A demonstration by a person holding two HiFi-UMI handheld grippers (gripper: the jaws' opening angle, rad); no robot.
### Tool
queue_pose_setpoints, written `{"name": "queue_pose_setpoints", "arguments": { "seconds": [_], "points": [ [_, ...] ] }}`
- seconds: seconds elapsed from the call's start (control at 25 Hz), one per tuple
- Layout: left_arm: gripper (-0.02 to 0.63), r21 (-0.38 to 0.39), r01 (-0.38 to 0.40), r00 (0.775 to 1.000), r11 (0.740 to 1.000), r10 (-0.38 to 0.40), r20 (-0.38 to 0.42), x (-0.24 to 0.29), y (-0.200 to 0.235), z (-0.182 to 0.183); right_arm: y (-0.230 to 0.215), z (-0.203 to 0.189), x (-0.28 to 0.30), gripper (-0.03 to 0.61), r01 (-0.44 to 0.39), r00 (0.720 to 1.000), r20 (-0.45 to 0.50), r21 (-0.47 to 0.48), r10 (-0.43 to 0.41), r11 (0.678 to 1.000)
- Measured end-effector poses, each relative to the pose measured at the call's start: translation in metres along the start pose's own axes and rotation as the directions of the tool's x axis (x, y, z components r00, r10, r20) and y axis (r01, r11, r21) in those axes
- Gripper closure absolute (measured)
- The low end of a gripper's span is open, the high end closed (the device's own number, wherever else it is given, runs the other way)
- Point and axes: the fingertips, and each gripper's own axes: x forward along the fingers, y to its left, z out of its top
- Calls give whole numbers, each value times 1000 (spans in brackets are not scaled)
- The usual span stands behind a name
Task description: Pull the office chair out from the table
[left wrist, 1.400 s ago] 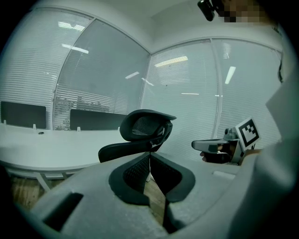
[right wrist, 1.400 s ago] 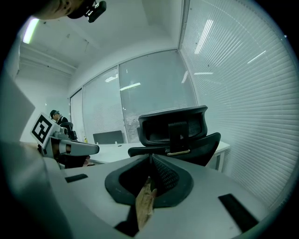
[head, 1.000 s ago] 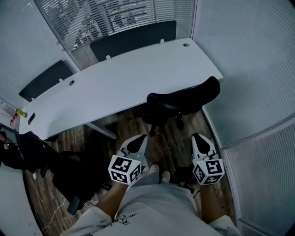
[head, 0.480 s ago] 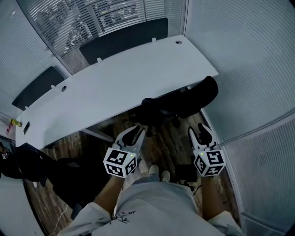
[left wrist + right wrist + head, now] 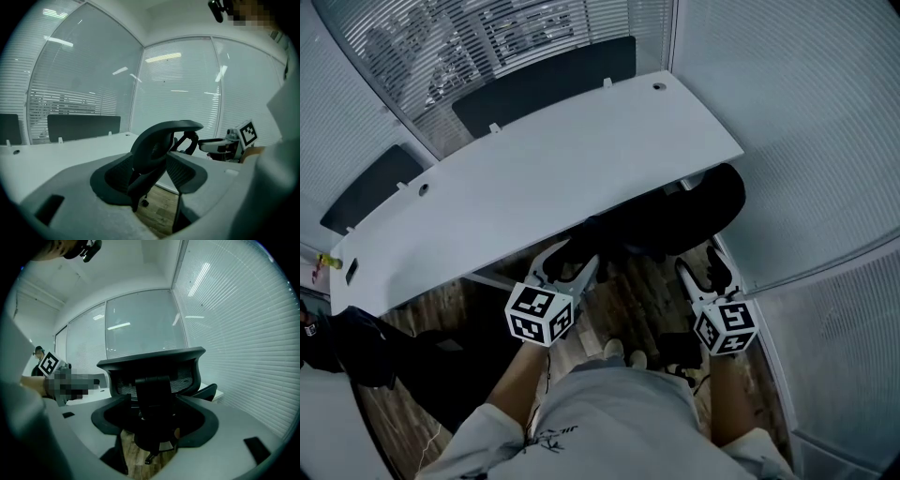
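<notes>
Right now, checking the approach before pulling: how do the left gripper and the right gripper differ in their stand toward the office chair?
The left gripper reaches close to the table and sees the office chair at a slant; the right gripper sits further back beside the glass wall and faces its back squarely. Shared: both grippers' jaws have just been opening, stand apart and grip nothing; the chair is ahead, untouched.
</notes>
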Motion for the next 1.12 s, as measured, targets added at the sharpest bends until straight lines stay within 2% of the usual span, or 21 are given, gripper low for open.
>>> {"name": "queue_pose_setpoints", "arguments": {
  "seconds": [0.2,0.4,0.88,1.12],
  "points": [
    [350,12,23,1000,1000,-23,-21,19,8,3,-2,-4,8,318,-1,1000,-19,-8,1,1000],
    [333,10,47,998,999,-46,-51,39,16,2,-6,-4,18,313,0,1000,-27,-16,-1,1000],
    [334,43,78,993,996,-74,-93,64,19,-2,-3,-3,42,304,-31,998,-49,-60,29,998],
    [370,79,93,991,992,-85,-103,67,17,-3,-4,-5,46,305,-21,998,-63,-83,16,996]
  ]
}}
